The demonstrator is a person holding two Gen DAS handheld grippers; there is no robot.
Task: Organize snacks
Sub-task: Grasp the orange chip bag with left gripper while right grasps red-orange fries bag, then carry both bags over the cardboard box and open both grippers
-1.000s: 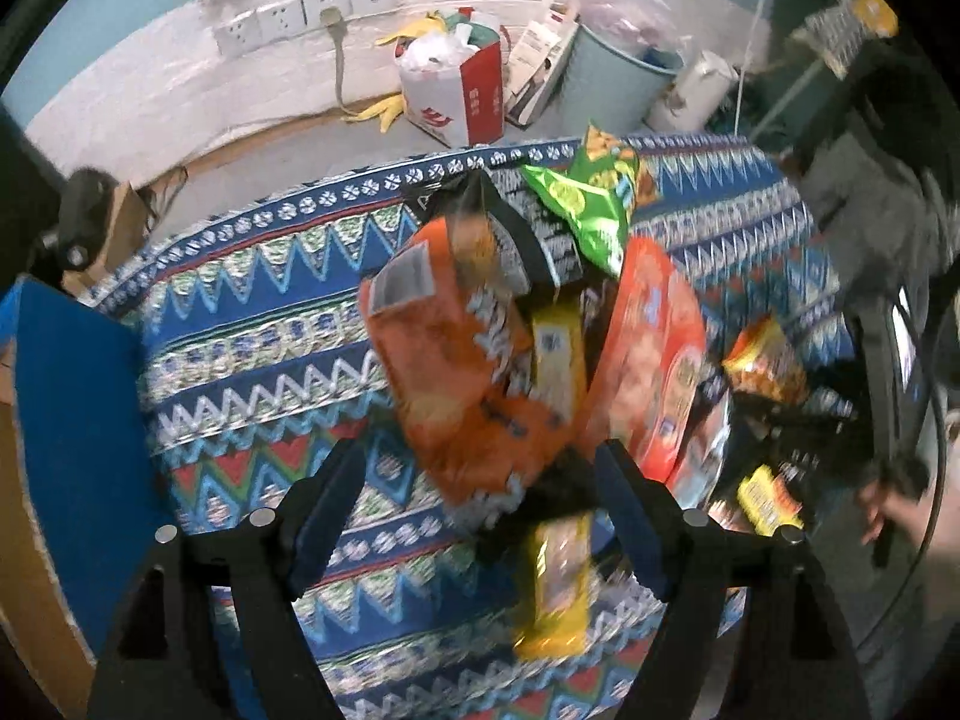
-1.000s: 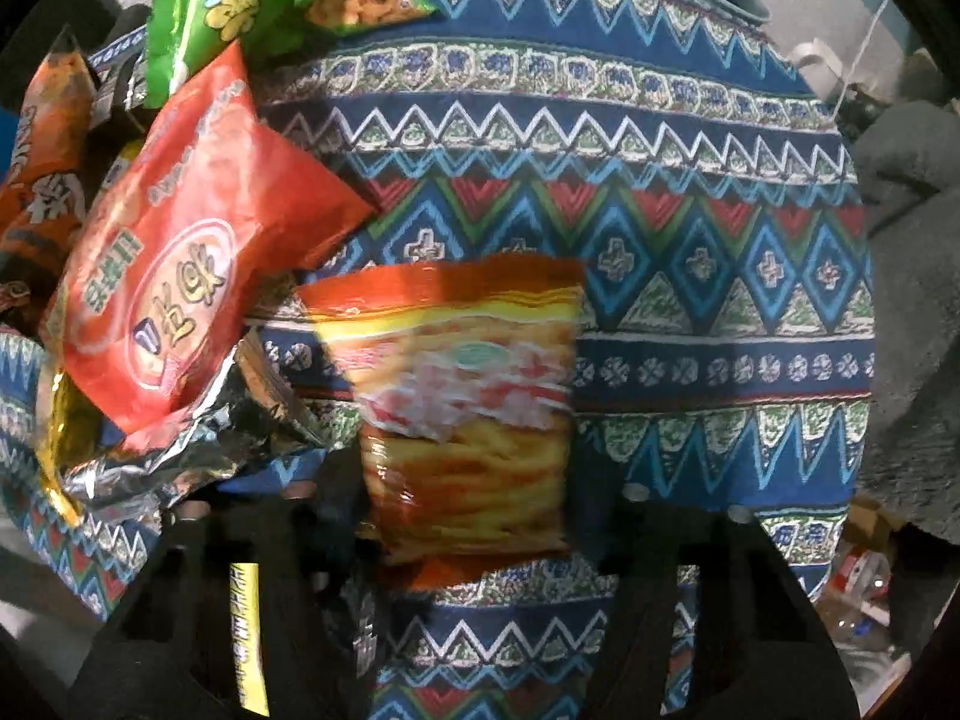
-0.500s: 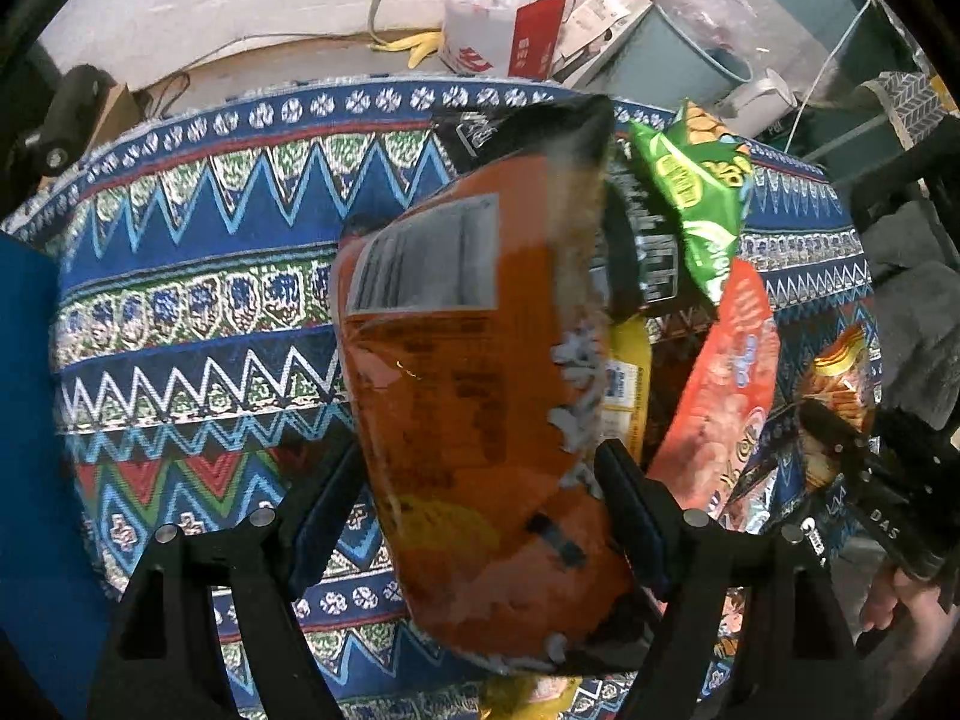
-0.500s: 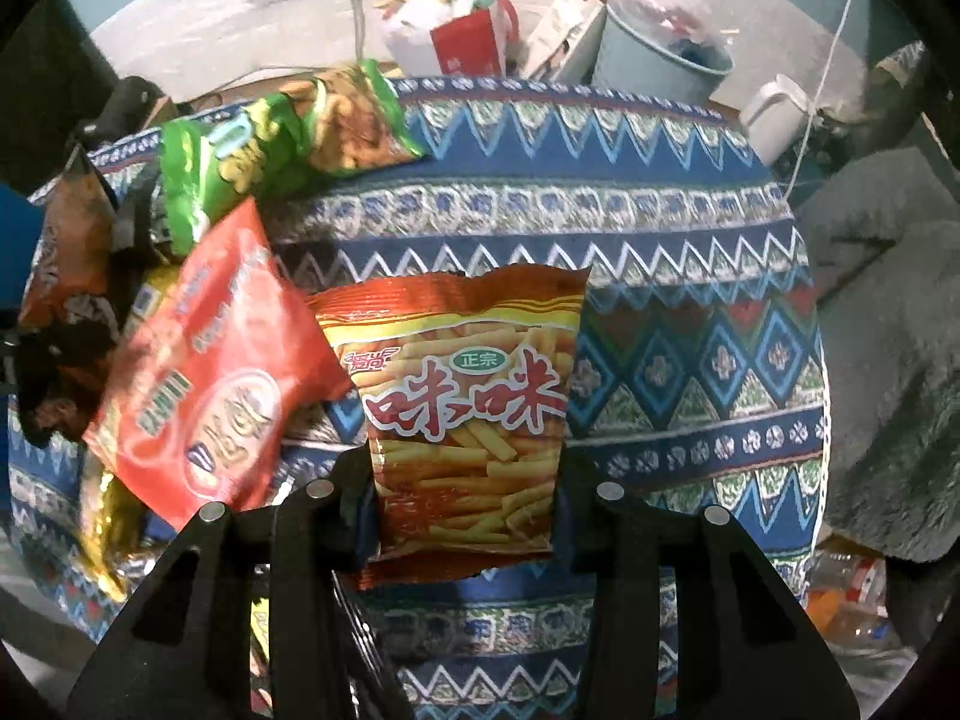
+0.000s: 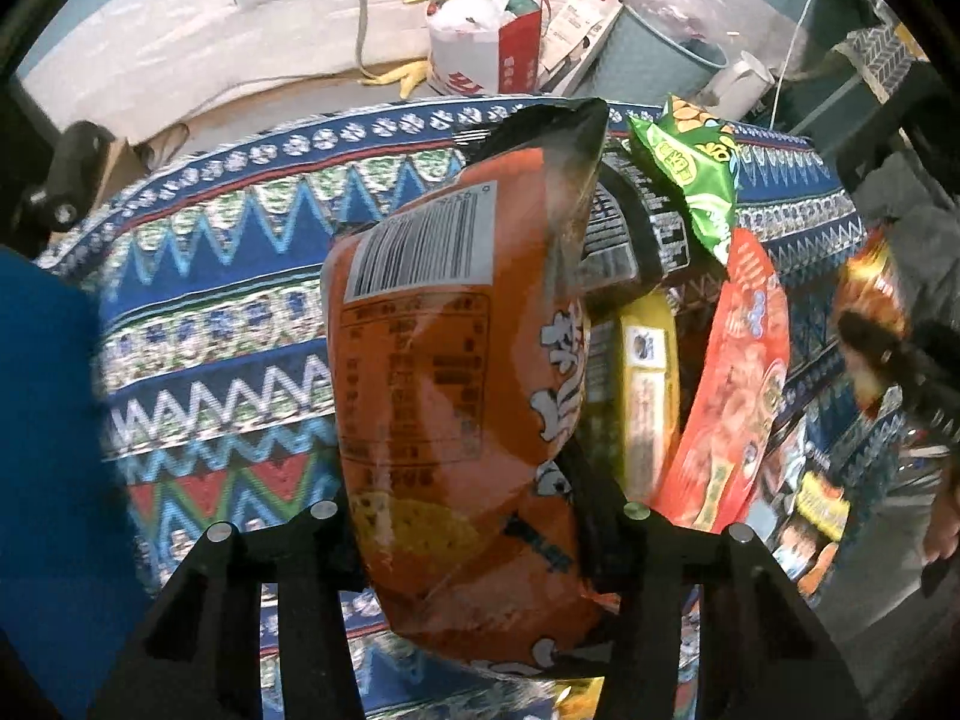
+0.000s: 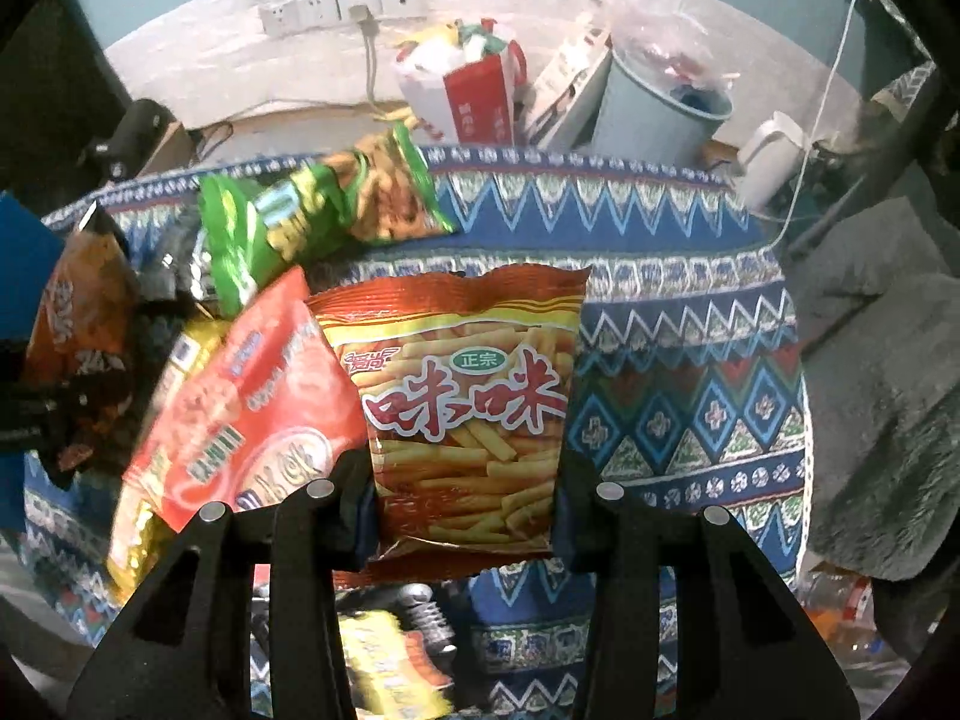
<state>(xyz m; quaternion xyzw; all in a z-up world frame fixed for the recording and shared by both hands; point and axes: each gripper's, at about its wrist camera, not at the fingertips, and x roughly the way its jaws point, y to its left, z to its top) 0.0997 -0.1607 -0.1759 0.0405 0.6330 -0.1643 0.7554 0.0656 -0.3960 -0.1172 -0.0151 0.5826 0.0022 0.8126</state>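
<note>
The landmark here is the red snack bag (image 6: pixel 240 396) lying on the patterned cloth (image 6: pixel 660 276) that covers the counter.

Farthest left of it, the left tool (image 5: pixel 474 516) is clenched on an orange snack bag (image 5: pixel 456 372), held upright off the cloth with its barcode panel facing the left wrist camera and its dark sealed top pointing away. In the right wrist view that same bag shows as a brown-orange packet at the left edge, well left of the red bag.

Between the orange bag and the red bag (image 5: pixel 732 396) lies a yellow packet (image 5: pixel 648 396), just beside the red one and partly tucked under it. A dark packet with white print (image 5: pixel 636 228) sits behind the yellow one, farther from the camera than the red bag.

Beyond the red bag's far end lies a green snack bag (image 6: pixel 312 216), its near corner overlapping or touching the red bag's top; which of the two I cannot tell.

Just right of the red bag, the right tool (image 6: pixel 462 498) is gripping a bag of orange stick snacks (image 6: pixel 468 408), upright, front label toward the camera, its left edge overlapping the red bag's right side in the view.

Below the red bag, near the counter's front edge, a small yellow packet (image 6: pixel 384 660) lies blurred.

Past the counter, behind and right of the red bag, a red-and-white paper bag (image 6: pixel 468 96) and a pale blue bin (image 6: pixel 654 114) stand on the floor by the wall.
</note>
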